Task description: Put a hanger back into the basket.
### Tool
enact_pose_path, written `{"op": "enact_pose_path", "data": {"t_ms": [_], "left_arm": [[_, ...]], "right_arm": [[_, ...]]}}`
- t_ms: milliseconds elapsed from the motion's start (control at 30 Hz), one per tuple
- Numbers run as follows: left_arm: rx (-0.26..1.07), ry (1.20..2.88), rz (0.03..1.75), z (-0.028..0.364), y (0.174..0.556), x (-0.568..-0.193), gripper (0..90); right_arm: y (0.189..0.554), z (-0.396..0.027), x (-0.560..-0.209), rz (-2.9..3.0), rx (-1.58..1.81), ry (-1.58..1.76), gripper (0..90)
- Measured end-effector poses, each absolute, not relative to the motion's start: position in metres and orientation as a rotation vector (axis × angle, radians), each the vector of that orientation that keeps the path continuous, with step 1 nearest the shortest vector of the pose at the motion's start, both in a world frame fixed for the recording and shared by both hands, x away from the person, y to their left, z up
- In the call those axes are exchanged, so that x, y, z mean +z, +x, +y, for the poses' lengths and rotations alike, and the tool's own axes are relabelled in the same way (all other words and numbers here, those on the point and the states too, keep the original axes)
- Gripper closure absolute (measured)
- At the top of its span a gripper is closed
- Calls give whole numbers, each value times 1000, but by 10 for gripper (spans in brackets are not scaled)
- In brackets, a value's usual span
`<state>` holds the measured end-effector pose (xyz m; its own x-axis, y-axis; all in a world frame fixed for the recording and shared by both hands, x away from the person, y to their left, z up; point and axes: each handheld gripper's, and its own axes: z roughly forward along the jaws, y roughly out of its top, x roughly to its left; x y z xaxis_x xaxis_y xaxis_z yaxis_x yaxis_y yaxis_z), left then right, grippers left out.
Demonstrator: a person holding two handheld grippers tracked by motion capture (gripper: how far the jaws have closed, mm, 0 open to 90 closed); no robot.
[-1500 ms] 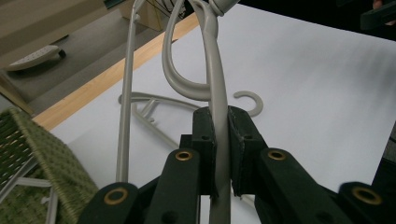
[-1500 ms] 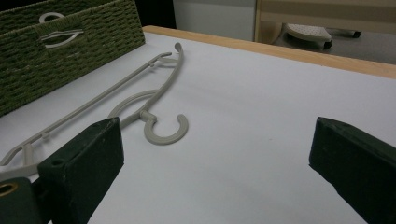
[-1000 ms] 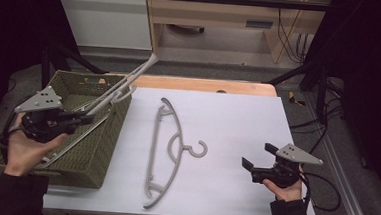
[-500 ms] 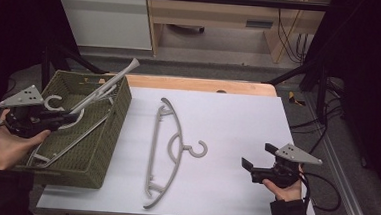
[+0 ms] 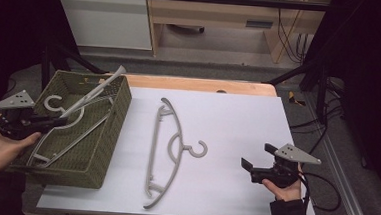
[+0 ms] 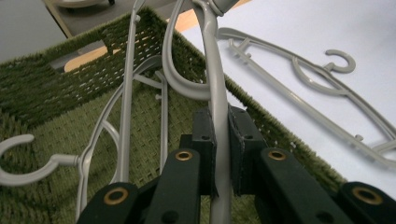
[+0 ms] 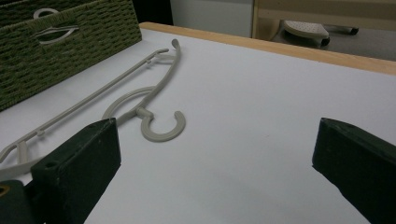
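Note:
My left gripper (image 5: pixel 57 122) (image 6: pixel 220 135) is over the left side of the green woven basket (image 5: pixel 109 132) (image 6: pixel 42 88), shut on the arm of a grey plastic hanger (image 5: pixel 97 91) (image 6: pixel 215 70). That hanger slants up to the right, its tip over the basket's far rim. Another grey hanger (image 5: pixel 71 140) (image 6: pixel 123 121) lies inside the basket, its hook (image 5: pixel 53 101) toward the left wall. A third hanger (image 5: pixel 168 146) (image 7: pixel 140 105) lies flat on the white table (image 5: pixel 238 120). My right gripper (image 5: pixel 257 166) (image 7: pixel 217 172) is near the table's front right, open and holding nothing.
The basket (image 7: pixel 60 42) fills the table's left end. A wooden strip (image 5: pixel 200 84) runs along the table's far edge. Beyond it stand a white cabinet (image 5: pixel 104 17) and a wooden shelf (image 5: pixel 219 14). Black frame bars (image 5: pixel 300 74) flank the right side.
My left gripper has moved left and down with the hanger, so the hanger's raised tip now sits lower and further left over the basket. The right gripper has stayed put.

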<state>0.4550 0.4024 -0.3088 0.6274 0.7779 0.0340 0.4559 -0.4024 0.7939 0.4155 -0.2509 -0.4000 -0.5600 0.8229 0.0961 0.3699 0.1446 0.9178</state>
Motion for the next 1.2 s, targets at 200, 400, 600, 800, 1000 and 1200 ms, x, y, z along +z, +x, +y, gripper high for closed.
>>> {"op": "enact_pose_path", "data": {"t_ms": [200, 400, 600, 800, 1000, 1200], "left_arm": [[505, 2049, 996, 417, 454, -317, 819], [488, 2027, 1005, 425, 453, -322, 820], [487, 2047, 981, 427, 451, -323, 820], [485, 2093, 938, 417, 447, -324, 820], [458, 2074, 929, 420, 448, -329, 819], [484, 2080, 923, 421, 447, -330, 818]], "right_arm": [[416, -251, -401, 1999, 1396, 1135, 14], [416, -250, -401, 2000, 1397, 1141, 14], [416, -250, -401, 1999, 1397, 1142, 14], [416, -250, -401, 2003, 1399, 1138, 15], [416, -250, -401, 2004, 1393, 1135, 15], [416, -250, -401, 2004, 1399, 1135, 15]]}}
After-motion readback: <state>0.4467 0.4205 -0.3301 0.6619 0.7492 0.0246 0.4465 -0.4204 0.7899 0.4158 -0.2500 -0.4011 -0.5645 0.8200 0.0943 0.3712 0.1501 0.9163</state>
